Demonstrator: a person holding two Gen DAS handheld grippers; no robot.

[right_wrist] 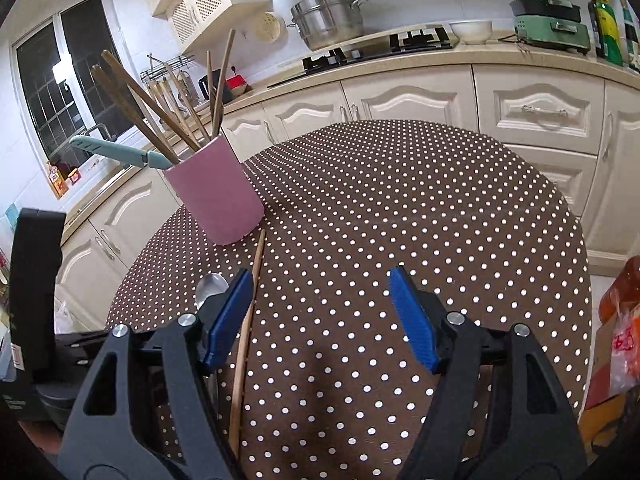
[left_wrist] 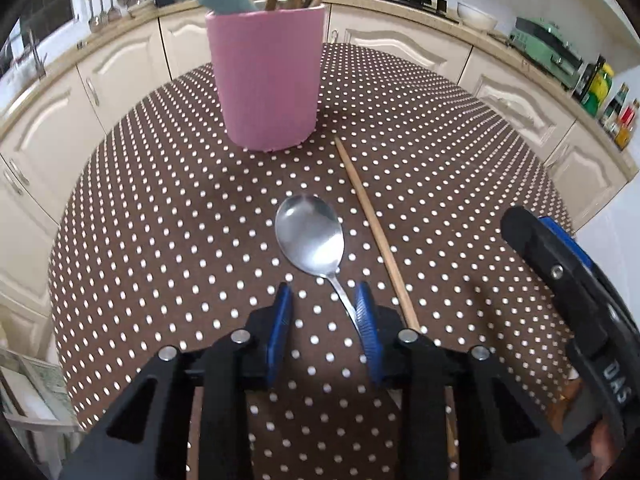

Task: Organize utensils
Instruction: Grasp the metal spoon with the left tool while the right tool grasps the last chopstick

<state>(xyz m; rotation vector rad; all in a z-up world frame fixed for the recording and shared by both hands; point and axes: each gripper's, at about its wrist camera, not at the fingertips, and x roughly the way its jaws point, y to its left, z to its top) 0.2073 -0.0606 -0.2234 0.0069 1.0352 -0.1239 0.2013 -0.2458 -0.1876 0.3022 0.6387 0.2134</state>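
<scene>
The left gripper's (left_wrist: 324, 300) fingers (left_wrist: 366, 316) stood partly spread astride the spoon's (left_wrist: 311, 238) handle, one pad touching it, set to pinch. Beside the spoon on the table (left_wrist: 160, 200) lay a chopstick (left_wrist: 376, 232), flanked by the right gripper's (right_wrist: 320, 312) wide-spread fingers (right_wrist: 412, 320). The cup (left_wrist: 268, 80) waited beyond.

text: "DAS" | on: right claw (left_wrist: 616, 380) body; nothing else legible

Cream cabinets (right_wrist: 408, 100) (dark window (right_wrist: 60, 92) left)
</scene>
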